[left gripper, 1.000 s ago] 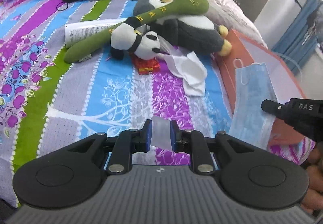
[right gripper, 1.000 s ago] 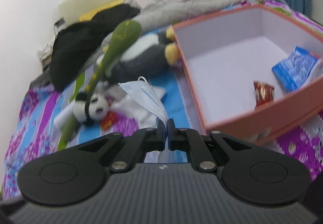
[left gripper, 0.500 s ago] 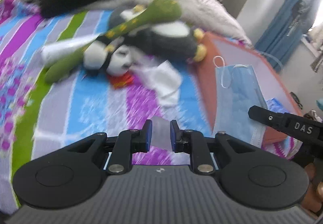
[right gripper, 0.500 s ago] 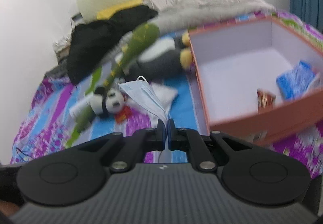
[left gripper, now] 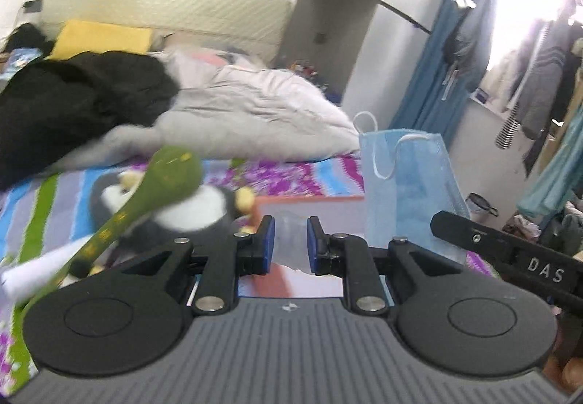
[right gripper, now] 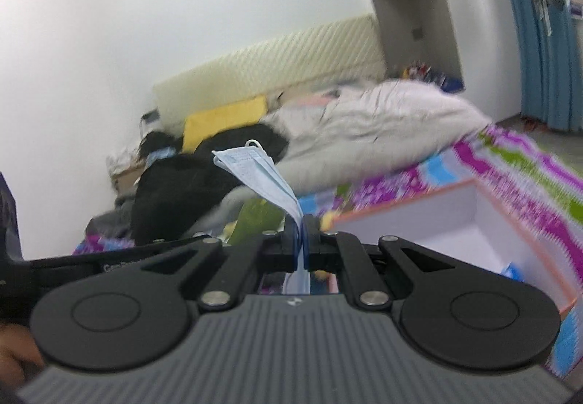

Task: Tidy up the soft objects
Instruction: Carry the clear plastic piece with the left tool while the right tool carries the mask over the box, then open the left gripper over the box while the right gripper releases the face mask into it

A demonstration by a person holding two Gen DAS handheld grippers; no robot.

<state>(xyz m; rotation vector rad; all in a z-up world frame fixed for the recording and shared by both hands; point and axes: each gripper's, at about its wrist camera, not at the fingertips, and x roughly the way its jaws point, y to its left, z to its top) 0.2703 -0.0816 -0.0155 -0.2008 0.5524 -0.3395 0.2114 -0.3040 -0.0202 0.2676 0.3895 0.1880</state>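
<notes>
Up it goes: the right gripper, jaws pinched tight on the blue face mask, has lifted it clear of the bed, where a second ago it trailed low. The left gripper has risen too, jaws narrow around a clear, filmy scrap. The orange box waits just below, so the drop-in looks next

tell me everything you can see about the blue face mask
The face mask is a light blue pleated disposable one with thin white ear loops, of soft nonwoven-looking fabric. It is folded or bunched narrow at its lower end, pinched between the fingers of the right gripper, and stands up and fans out above them, clear of the bed.
</notes>
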